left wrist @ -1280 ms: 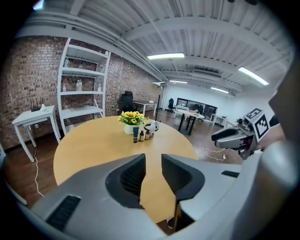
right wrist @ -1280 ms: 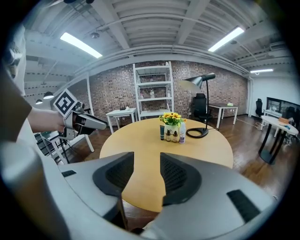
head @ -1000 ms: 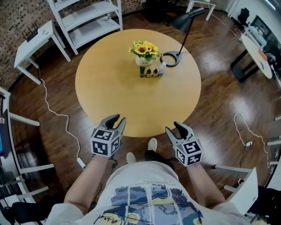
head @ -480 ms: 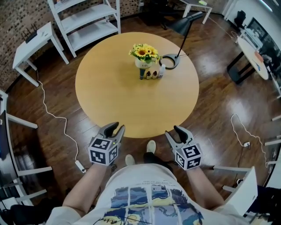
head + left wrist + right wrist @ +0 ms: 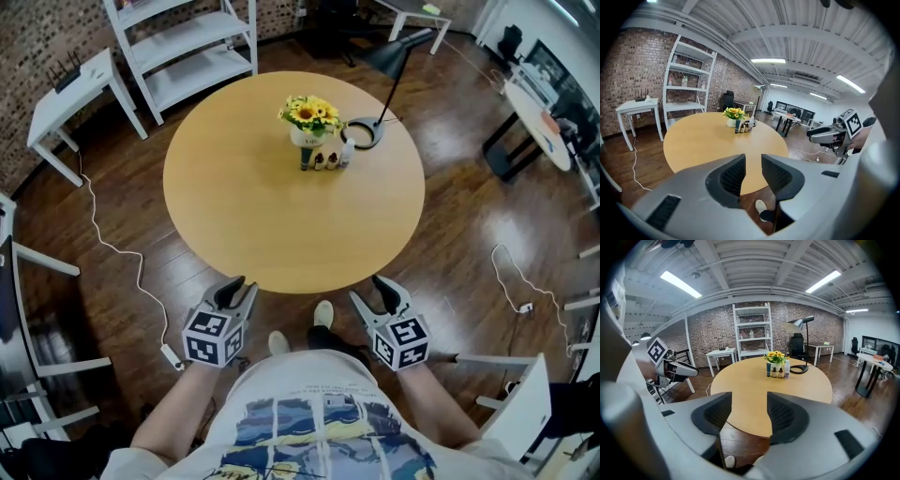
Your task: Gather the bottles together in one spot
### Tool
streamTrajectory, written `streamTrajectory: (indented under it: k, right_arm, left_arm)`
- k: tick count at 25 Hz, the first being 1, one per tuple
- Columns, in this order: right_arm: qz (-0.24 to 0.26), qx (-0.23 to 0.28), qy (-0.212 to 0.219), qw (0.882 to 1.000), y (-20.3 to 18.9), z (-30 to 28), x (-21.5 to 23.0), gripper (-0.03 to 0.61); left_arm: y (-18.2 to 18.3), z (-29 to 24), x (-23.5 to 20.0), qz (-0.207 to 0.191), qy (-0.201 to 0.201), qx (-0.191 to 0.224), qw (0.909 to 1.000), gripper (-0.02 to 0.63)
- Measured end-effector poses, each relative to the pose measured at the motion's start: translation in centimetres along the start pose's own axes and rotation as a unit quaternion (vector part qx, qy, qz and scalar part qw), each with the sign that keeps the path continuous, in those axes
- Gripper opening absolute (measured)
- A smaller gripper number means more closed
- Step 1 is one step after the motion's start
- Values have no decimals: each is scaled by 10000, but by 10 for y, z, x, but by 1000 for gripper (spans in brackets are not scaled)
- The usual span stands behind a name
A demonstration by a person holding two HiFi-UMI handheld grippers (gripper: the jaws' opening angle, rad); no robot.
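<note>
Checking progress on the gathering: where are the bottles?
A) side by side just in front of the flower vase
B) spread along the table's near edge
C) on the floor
A: the bottles stand in a tight row at the flower vase's foot.

Table: plain honey-tan top, no pattern. Floor: dark brown glossy boards. Flowers: yellow with dark centres and green leaves, in a white vase. Bottles — one dark, two small brown, one white. Lamp: black throughout. Shelf unit and side table: white. Wall: red-brown brick pattern. Left gripper and right gripper: grey bodies with dark jaw pads, each carrying black-and-white square markers. Shirt: white, printed with blue-and-yellow panels. Shoes: white. Cable: white.
</note>
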State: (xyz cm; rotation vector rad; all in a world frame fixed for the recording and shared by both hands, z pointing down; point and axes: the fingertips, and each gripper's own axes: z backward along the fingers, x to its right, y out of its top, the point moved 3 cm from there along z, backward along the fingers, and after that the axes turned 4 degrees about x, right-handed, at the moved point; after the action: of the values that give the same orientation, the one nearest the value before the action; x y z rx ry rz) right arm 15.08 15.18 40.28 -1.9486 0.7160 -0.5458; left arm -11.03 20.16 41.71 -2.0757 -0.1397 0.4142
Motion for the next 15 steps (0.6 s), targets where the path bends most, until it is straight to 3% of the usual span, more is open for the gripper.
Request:
streamTrajectory:
  k: [2, 5, 15]
  right_arm:
    - [3, -38, -56, 10000, -3, 2, -2, 261]
    - [74, -57, -128, 9999, -9, 5, -5, 261]
    - [442, -356, -93, 9983, -20, -1, -21, 261]
  left_arm:
    - [-4, 3, 3, 26, -102, 12, 9999, 110]
    - [-10, 5, 6, 84, -257, 30, 9996, 110]
    - [-21, 17, 3, 23, -214, 72, 9997, 112]
